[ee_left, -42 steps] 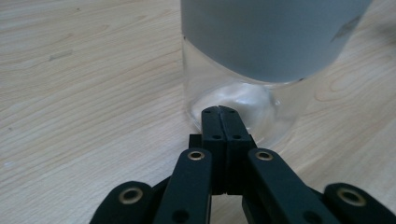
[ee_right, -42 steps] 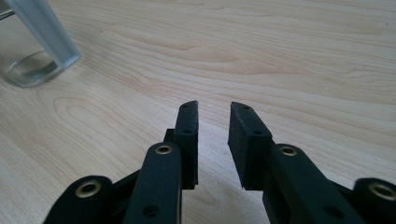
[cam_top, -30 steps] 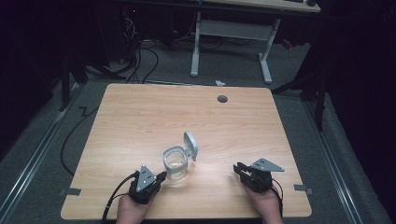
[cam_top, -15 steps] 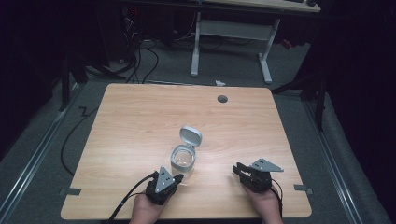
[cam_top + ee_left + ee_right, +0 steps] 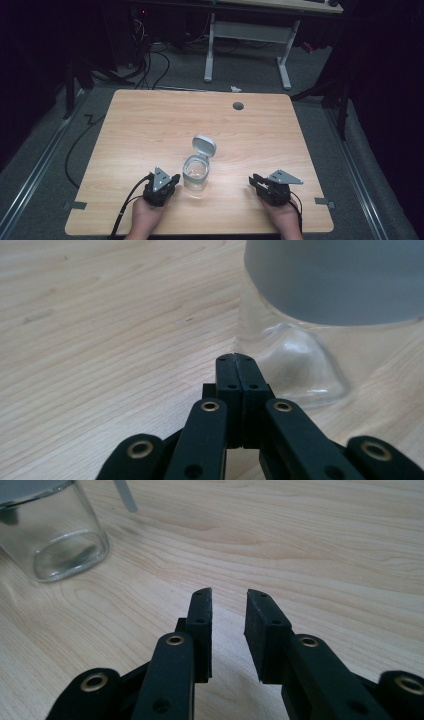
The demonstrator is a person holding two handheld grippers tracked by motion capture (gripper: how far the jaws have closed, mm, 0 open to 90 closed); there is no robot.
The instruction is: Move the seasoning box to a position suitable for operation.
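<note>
Near the front edge of the wooden table (image 5: 150,125), at about six o'clock from its middle, stands a clear glass jar (image 5: 195,174) with a grey collar and a hinged grey lid (image 5: 204,145) flipped open toward twelve o'clock. It looks empty, so it is probably light, but the glass is hard, smooth and breakable; a pinch on the bare wall would likely slip. The grey collar at the rim, or the lid's edge, seems the surer place to take hold, with a gentle squeeze.

The left gripper (image 5: 161,187) sits just beside the jar at its nine o'clock, held in the person's left hand (image 5: 146,216). In the left gripper view its jaws are pressed together with nothing between them, and the tips (image 5: 235,360) point at the jar's rounded lower corner (image 5: 300,365), very near it; whether they touch the glass cannot be told.

The right gripper (image 5: 265,187) rests well apart from the jar, at its three o'clock, in the right hand (image 5: 282,216). Its jaws stand spread a little, holding nothing, and in the right gripper view the jar (image 5: 55,540) lies off toward ten o'clock of the tips (image 5: 231,597), with bare wood between.
</note>
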